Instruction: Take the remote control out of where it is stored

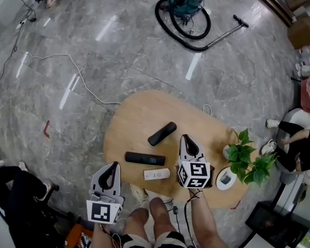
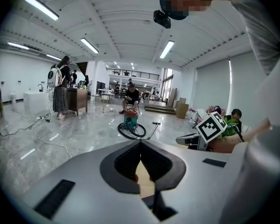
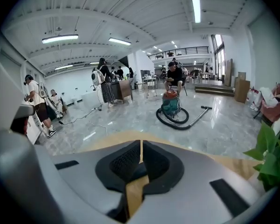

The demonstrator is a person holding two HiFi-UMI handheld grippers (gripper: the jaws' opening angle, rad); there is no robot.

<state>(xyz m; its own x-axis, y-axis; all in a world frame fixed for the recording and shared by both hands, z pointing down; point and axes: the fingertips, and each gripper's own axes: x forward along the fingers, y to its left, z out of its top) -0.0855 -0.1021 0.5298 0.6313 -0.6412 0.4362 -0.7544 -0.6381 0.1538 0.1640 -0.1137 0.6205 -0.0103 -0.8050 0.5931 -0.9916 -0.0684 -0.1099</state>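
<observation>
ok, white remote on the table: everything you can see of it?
The white remote is a small slim bar, plastic by its look, with a dark mark near its middle; buttons are too small to make out. It lies flat on the wooden table near the near edge, long axis roughly left to right, just on the person's side of the nearer black remote and apart from it. The right gripper, shut and empty, shows beside its right end. Only the table seems to touch it.
</observation>
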